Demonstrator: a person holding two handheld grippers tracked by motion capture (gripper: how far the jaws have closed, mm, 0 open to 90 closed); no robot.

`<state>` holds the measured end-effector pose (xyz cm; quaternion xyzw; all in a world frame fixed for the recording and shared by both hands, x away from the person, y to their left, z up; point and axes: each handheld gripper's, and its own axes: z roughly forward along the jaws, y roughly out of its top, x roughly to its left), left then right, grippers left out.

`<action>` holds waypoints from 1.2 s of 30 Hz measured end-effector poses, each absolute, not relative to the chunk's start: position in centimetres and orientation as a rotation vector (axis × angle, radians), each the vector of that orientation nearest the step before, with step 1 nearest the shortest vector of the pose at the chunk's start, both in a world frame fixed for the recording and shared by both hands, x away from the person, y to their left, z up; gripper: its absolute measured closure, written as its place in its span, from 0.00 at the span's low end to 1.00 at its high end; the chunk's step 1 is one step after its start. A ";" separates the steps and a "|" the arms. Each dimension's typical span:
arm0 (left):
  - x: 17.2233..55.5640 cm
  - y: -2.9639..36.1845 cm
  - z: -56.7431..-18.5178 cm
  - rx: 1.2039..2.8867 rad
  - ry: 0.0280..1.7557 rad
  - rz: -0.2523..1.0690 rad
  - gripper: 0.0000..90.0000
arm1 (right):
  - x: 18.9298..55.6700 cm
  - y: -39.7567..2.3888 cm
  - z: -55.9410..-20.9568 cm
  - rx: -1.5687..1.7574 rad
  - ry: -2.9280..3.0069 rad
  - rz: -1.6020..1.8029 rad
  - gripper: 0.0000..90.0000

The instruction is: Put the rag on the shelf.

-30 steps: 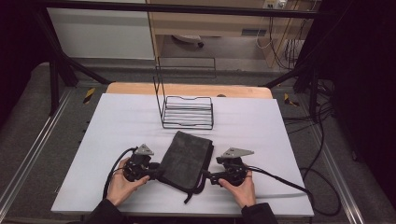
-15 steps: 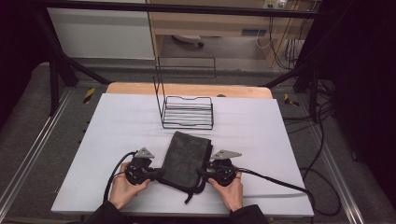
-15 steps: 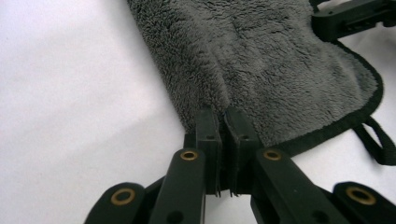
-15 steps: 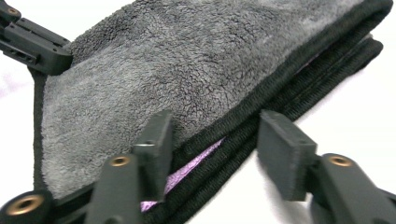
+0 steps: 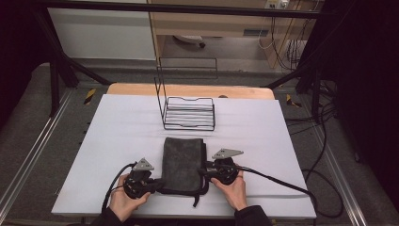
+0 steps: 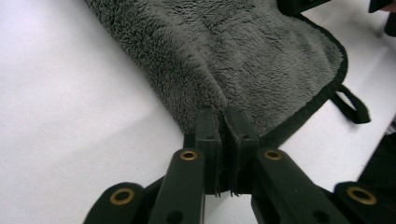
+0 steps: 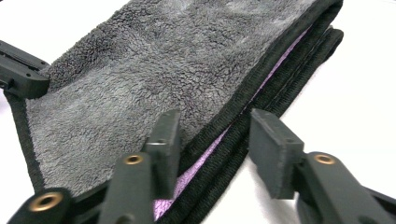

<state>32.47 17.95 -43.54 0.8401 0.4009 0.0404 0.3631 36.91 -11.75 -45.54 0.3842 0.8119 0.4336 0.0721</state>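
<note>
Towel (image 5: 182, 162), grey, folded, flat on white tabletop (image 5: 117, 136). Left gripper (image 6: 223, 122) fingers clamped on its near corner; right gripper (image 7: 215, 140) fingers apart, straddling its black-bound edge.

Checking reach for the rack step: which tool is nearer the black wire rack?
Right. The right tool, open astride the folded grey fleece towel's right edge, sits nearly below the black wire rack; the left tool, shut on the towel's near-left corner, is farther back.

Folded grey towel (image 5: 182, 163) with black trim lies flat on the table.
</note>
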 end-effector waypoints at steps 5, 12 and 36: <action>32.8 18.7 -43.1 2.165 0.996 0.153 0.74 | 36.9 -12.3 -44.8 1.121 2.432 1.274 0.31; 34.1 20.0 -42.1 2.124 0.979 0.192 0.44 | 37.0 -13.9 -43.4 1.112 2.399 1.318 0.10; 41.4 19.6 -40.4 2.093 1.057 0.264 0.14 | 36.9 -14.9 -43.4 1.083 2.428 1.282 0.01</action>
